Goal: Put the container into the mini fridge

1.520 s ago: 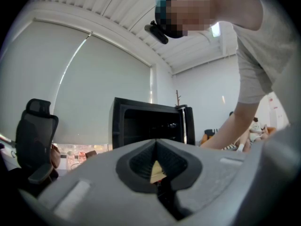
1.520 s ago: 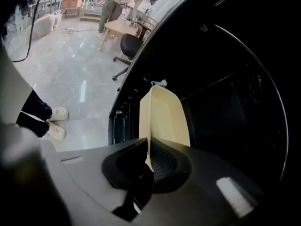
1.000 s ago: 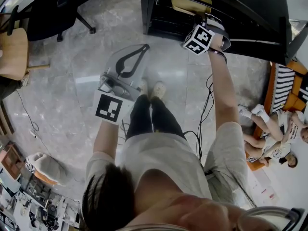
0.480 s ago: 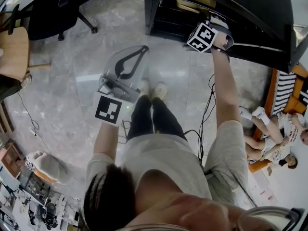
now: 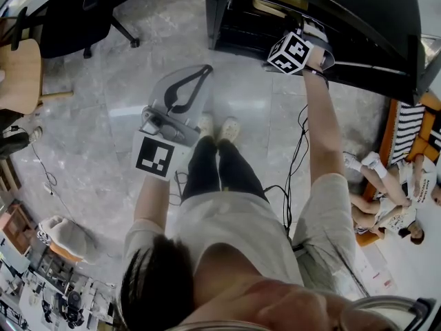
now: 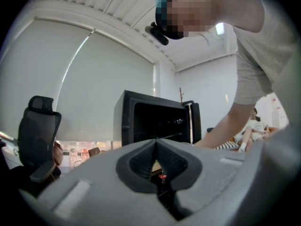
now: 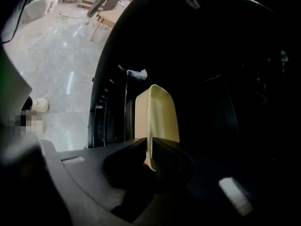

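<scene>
Right gripper [image 7: 150,150] has gone deeper into the mini fridge [image 5: 358,26] than a second ago. Grey marble floor [image 5: 96,123], office chair [image 5: 76,12] upper left. Cream container [image 7: 157,114] is inside the fridge, its edge pinched between the right jaws. Left gripper [image 6: 156,145] over the floor, jaws pressed together, empty. Fridge interior too dark to make out.

No writing or numbers can be read.

Smooth matt plastic container [image 7: 158,116]; glossy polished stone floor [image 5: 89,143]
</scene>
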The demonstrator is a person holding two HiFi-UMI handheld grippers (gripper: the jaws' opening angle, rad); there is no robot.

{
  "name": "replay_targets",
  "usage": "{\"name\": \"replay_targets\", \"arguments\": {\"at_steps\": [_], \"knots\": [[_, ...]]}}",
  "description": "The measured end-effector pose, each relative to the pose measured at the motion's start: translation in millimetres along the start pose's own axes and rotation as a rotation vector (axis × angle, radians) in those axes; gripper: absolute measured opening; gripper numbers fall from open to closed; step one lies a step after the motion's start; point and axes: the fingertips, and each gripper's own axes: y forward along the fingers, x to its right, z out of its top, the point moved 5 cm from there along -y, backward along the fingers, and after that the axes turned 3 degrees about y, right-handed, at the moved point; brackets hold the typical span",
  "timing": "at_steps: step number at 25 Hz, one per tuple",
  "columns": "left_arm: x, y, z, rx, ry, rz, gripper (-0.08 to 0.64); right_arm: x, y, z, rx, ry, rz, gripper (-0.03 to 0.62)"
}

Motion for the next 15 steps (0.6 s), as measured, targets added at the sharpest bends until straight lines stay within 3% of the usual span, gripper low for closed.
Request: {"name": "replay_targets", "arguments": {"at_steps": [5,8,15], "knots": [[2,2,3,0.004,0.008,-0.007,0.000,4,-14,1,0.069,0.159,-0.006,0.038],[4,4,7,0.007,0.011,-0.011,0.001,9,-26,1,0.121,0.262,-0.006,-0.012],[10,4,13,0.015,0.024,-0.025,0.001,5,-62,2,0.263,0.557,0.035,-0.005]]}}
